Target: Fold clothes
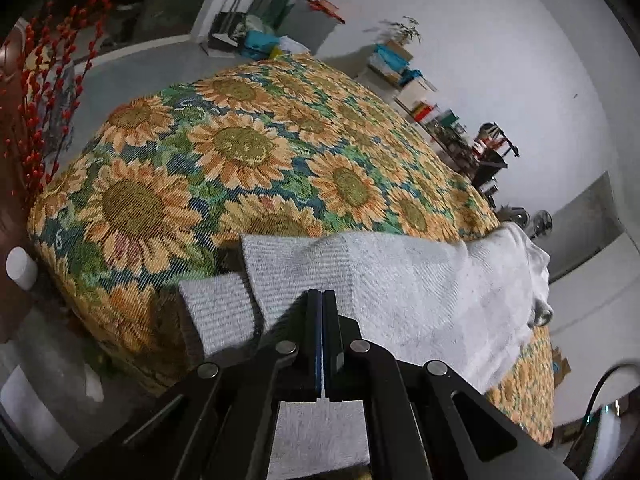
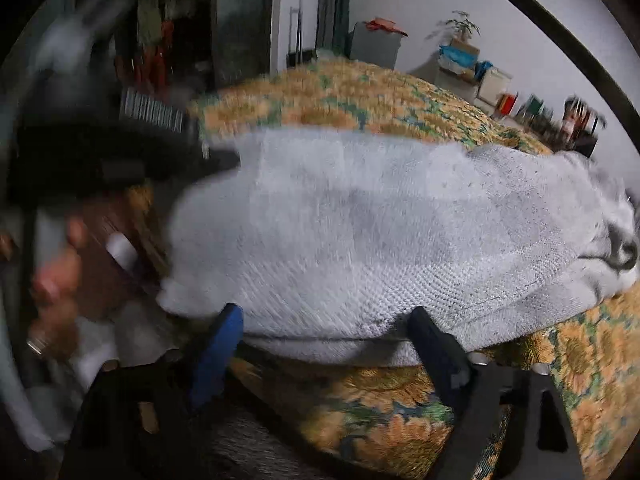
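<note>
Knitwear, a pale grey garment [image 1: 400,280] spread on the sunflower cloth [image 1: 240,148], is pinched at its edge by the closed left gripper [image 1: 322,300] for folding, while the right gripper [image 2: 324,320] is held wide, empty, beside its hem.

A lived-in home room: sunflower-patterned cloth [image 1: 248,148] covering the table, cluttered shelves [image 1: 424,108] upper right, houseplant [image 1: 404,28] against the white wall.

I see my right wrist view smeared: the hand [image 2: 56,276] at its left edge is only blur.
</note>
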### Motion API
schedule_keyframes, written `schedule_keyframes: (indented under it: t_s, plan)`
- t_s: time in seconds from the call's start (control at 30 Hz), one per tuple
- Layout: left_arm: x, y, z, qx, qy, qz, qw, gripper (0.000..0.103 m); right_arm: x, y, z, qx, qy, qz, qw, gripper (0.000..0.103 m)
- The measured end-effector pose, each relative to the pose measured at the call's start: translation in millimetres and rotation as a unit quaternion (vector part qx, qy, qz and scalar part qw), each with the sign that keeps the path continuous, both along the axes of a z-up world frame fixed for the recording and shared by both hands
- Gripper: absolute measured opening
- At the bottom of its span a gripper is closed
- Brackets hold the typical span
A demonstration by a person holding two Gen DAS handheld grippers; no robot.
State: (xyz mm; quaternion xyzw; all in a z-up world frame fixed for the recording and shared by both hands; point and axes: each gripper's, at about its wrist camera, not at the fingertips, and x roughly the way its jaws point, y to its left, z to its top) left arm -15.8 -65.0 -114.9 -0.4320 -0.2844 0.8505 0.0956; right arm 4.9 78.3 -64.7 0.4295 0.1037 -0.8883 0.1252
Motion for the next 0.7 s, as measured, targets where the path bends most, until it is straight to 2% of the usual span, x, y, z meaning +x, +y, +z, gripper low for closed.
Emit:
schedule_keyframes:
  t_s: [0.07,0.1,0.13,0.17,0.2,0.23,0.27,0.3,0.37,0.43,0.6,0.7]
  plan:
    - [-1.0,-0.7,3.0,0.012,-0.004,0.0,0.9999,0.018,-0.7,1.6,10.1,-0.018,0.022,0.005,1.0,0.089]
    - [-1.3,-0.2,4.9,0.017,-0.003,-0.003,0.9999,0.023,-2.2,-2.0,11.5,-0.007,0.04,0.01,0.999,0.089]
    - [-1.7,1.9,6.5,0.016,0.002,-0.007,0.9998,0.034,-4.0,-6.1,9.2,0.006,0.048,0.014,0.999,0.089]
    - [-2.0,4.5,7.9,0.013,0.007,-0.012,0.9998,0.042,-6.5,-10.2,3.2,0.013,0.042,0.021,0.999,0.089]
    - [-2.3,9.1,9.5,0.001,0.014,-0.018,0.9998,0.044,-9.0,-14.2,-3.0,0.019,0.036,0.028,0.999,0.088]
    - [-3.2,13.2,10.2,-0.015,0.018,-0.022,0.9995,0.045,-10.7,-16.5,-12.3,0.017,0.018,0.034,0.999,0.087]
    - [-0.3,17.3,10.7,-0.032,0.024,-0.024,0.9989,0.045,-11.9,-19.0,-21.2,0.016,0.002,0.039,0.999,0.091]
    - [1.6,21.7,10.1,-0.05,0.032,-0.027,0.9979,0.045,-5.7,-24.3,-25.1,0.039,0.029,0.043,0.998,0.091]
    - [4.3,25.5,8.6,-0.064,0.043,-0.025,0.9967,0.045,3.6,-34.5,-34.8,0.089,0.041,0.053,0.994,0.092]
    - [1.5,24.6,4.8,-0.055,0.047,-0.017,0.9972,0.045,10.0,-32.7,-38.0,0.093,0.042,0.06,0.993,0.092]
    - [4.9,15.1,-0.2,-0.016,0.052,-0.006,0.9985,0.045,11.8,-9.5,-29.8,0.051,0.014,0.072,0.996,0.091]
    - [2.5,16.1,2.7,-0.015,0.038,0.001,0.9991,0.045,5.0,20.9,-15.8,0.006,-0.02,0.048,0.999,0.087]
